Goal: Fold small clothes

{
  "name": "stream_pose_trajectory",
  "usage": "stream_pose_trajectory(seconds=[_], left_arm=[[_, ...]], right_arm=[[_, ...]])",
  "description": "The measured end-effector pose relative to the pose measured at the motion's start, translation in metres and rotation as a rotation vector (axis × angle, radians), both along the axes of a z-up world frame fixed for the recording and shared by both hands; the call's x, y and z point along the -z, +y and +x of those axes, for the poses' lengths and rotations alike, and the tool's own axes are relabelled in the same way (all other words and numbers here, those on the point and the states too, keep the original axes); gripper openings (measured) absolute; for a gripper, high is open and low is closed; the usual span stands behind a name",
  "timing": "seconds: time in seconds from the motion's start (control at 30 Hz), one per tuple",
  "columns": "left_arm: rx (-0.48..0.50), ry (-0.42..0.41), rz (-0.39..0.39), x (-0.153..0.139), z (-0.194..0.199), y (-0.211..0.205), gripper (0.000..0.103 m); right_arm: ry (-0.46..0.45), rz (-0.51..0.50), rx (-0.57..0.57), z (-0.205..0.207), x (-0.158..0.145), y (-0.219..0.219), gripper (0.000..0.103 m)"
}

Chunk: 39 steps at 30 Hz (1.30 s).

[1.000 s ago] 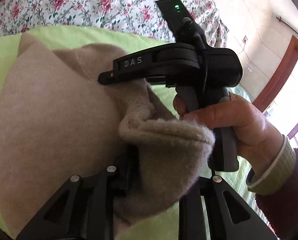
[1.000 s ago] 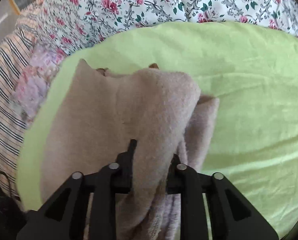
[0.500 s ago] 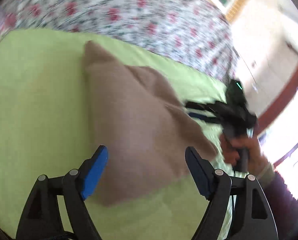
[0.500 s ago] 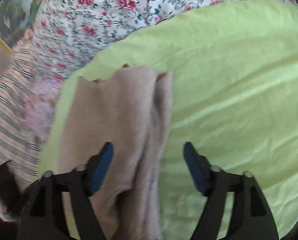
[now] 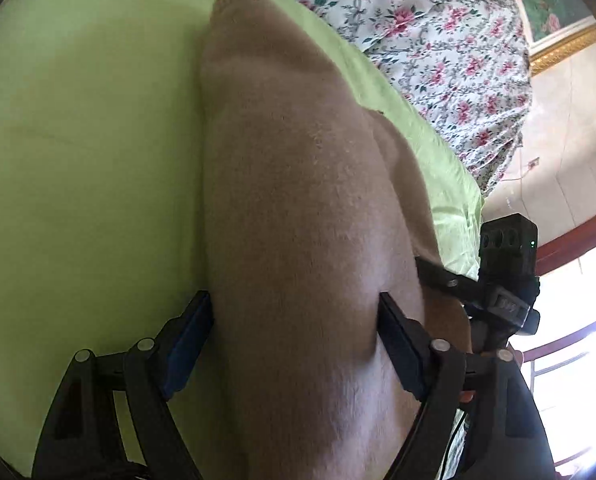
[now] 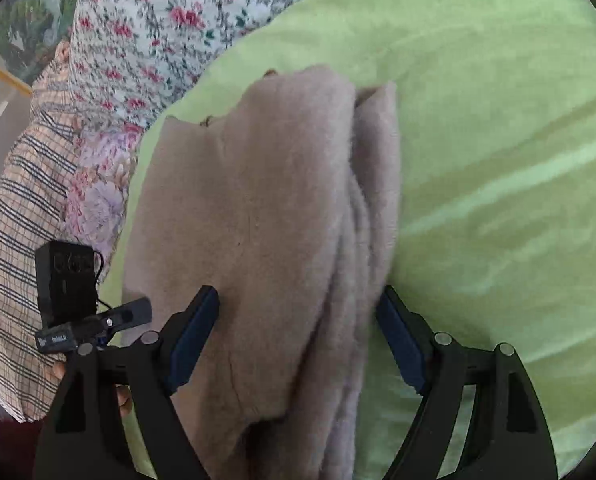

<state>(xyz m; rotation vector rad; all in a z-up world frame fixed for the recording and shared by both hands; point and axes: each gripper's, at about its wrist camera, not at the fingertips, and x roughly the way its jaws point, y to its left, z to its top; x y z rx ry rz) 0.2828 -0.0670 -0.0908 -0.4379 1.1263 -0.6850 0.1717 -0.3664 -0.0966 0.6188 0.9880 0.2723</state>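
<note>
While both grippers stood with jaws spread wide over it, the beige knit [image 5: 298, 208] lay folded lengthwise into a narrow strip on the green sheet [image 5: 86, 128], its far end pointing toward the sheet's far edge, where the floral quilt [image 5: 430, 36] began. The left gripper [image 5: 294, 340] straddled the strip's near end, its blue pads flanking the cloth without pinching it; the right gripper [image 6: 298, 328] did likewise and held nothing. The long fold looked done, and the step in hand seemed to be taking a fresh hold for a cross fold. That next move would likely call for each gripper to close on a near corner, catching every layer, and carry the near end over toward the far one. From the left wrist, the strip's smooth top and ribbed far tip showed, with the right tool's camera block [image 5: 506, 248] beside the sheet's right edge. Only the right wrist showed the stacked layers [image 6: 374, 200] along the strip's right side, loose and uneven, plus a plaid cloth [image 6: 18, 216] past the sheet's left edge.
</note>
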Motion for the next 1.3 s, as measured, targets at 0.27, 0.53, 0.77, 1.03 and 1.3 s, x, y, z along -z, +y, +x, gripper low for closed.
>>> stream_pose_trajectory(seconds=[0.27, 0.53, 0.77, 1.03, 1.3], left_arm=[[0.037, -0.100, 0.023, -0.026, -0.023, 0.010, 0.047], [0.013, -0.146, 0.039, -0.060, -0.101, 0.096, 0.047], [-0.042, -0.045, 0.087, -0.007, -0.128, 0.144, 0.056], [-0.132, -0.074, 0.036, -0.022, -0.119, 0.165, 0.063], [-0.223, -0.123, 0.083, -0.040, -0.075, 0.178, 0.063]], right_arm=[[-0.086, 0.059, -0.004, -0.026, -0.025, 0.027, 0.031], [-0.155, 0.168, -0.101, -0.061, -0.026, 0.117, 0.031], [-0.092, 0.106, -0.105, -0.066, 0.004, 0.155, 0.035], [-0.081, -0.054, -0.049, -0.068, -0.028, 0.140, 0.060], [-0.076, -0.047, 0.045, -0.008, -0.036, 0.127, 0.039]])
